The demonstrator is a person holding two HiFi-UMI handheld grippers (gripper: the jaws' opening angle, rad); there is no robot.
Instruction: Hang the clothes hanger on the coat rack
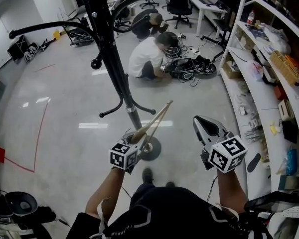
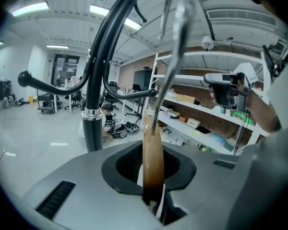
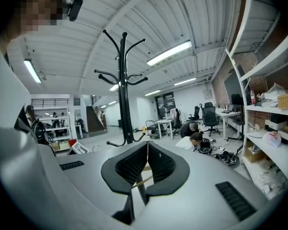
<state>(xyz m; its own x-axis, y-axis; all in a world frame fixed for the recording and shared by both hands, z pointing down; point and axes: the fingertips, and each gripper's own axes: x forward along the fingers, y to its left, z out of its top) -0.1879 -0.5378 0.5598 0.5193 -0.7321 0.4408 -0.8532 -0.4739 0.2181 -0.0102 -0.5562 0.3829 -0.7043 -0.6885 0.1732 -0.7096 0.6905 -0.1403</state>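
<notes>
Fingers on the left gripper [image 2: 152,178] are clamped on the wooden end of the hanger [image 2: 153,138]. We see the wood wedged upright between them, and its metal hook [image 2: 175,51] runs up just right of the rack [image 2: 92,131]. Right gripper [image 3: 146,163] fingers are pressed together with nothing between them. The tan strip we see through the slot under them is the hanger further off.

From the head view, the left gripper [image 1: 137,137] sits just right of the rack [image 1: 114,59] pole, near its round base [image 1: 152,148]. The hanger [image 1: 157,118] slants up and to the right from the gripper, close to the pole but not on any arm. We can't tell if the wood touches the pole. The right gripper [image 1: 202,123] is further right of the rack and apart from the hanger.

Rack is black with curved arms [image 1: 55,24] ending in knobs, and it stands on the grey floor [image 1: 60,113]. Beyond the rack a person [image 1: 147,54] in a white top crouches on the floor by a tangle of cables [image 1: 192,66]. White shelves [image 1: 254,83] loaded with boxes and bits run well to the right of the rack.
</notes>
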